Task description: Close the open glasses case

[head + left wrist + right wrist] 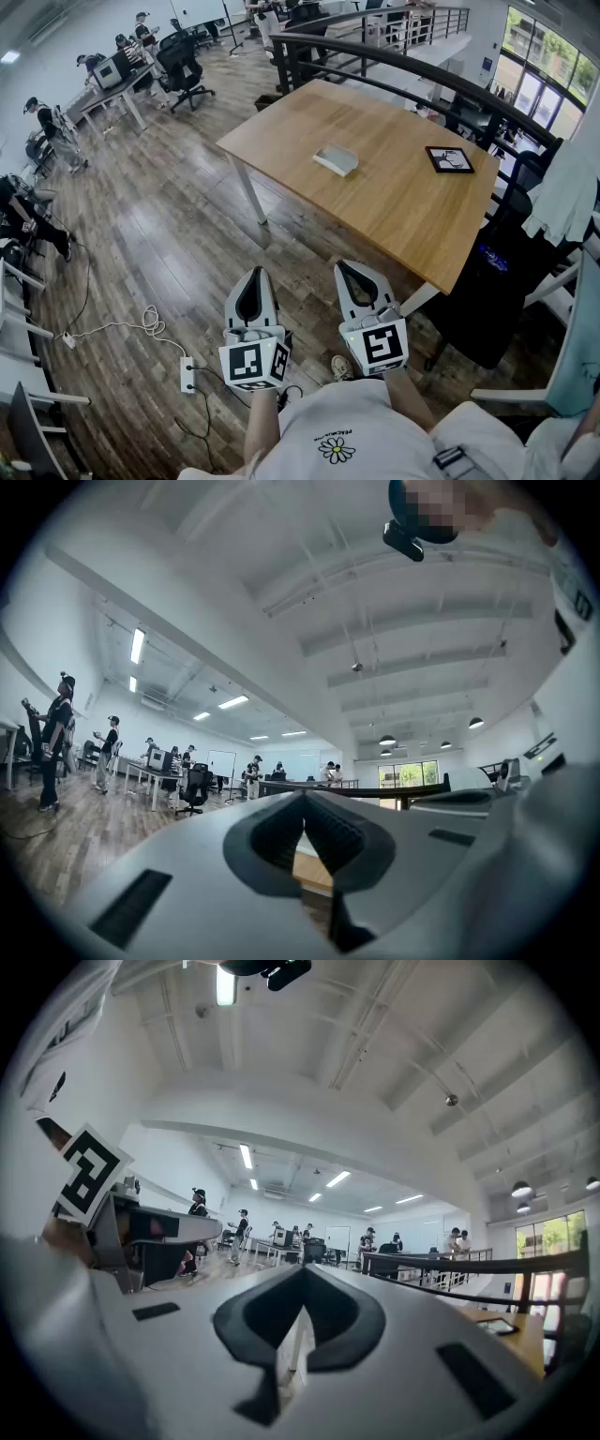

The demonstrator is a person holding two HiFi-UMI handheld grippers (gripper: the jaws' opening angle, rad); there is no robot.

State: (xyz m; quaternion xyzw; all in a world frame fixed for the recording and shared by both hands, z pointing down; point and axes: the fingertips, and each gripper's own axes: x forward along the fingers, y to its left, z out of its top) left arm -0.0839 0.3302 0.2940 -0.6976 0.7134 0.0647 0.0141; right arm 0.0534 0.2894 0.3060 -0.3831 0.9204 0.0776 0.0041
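Note:
A pale grey glasses case (336, 159) lies near the middle of the wooden table (394, 202), well ahead of me; from here its lid looks raised. Both grippers hang close to my body over the wood floor, short of the table's near corner. My left gripper (254, 275) is shut with nothing in it, and its jaws meet at the tips in the left gripper view (305, 797). To its right, my right gripper (352, 266) is also shut and empty (305, 1272). Both point roughly level toward the table.
A black-framed flat item (449, 158) lies on the table's far right. A black railing (412, 80) runs behind the table, and a dark chair (487, 291) stands at its right side. A power strip (187, 373) with cables lies on the floor at left. People work at desks (117, 80) far left.

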